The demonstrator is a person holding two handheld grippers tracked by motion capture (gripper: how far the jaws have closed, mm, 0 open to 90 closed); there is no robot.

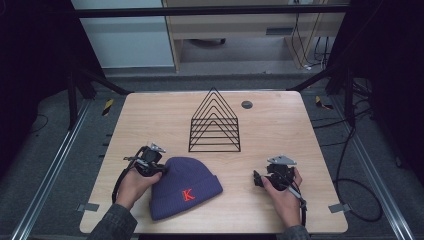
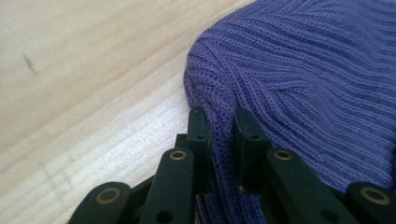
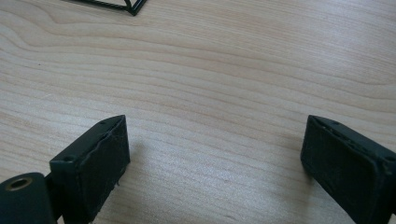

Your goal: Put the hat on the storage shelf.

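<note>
Beanie [image 2: 303, 70] pinched by left gripper [image 2: 220, 123] fingers [image 2: 198, 135].

Wire rack [image 1: 215, 122] upright at centre of table [image 1: 150, 115], toward far edge; small disc [image 1: 246, 104] just right of rack's peak, set in tabletop. Knit hat [image 1: 185, 187] flat on table before rack and slightly left, toward near edge; left gripper [image 1: 161, 170] at hat's left rim, jaws pinched on a fold of the knit [image 2: 222, 140], left hand [image 1: 132, 186] beside hat's left side. Right gripper [image 1: 257, 179] before and right of rack, well apart from hat, jaws spread wide over bare tabletop [image 3: 210, 93], corner of rack [image 3: 133, 7] ahead of it.
</note>
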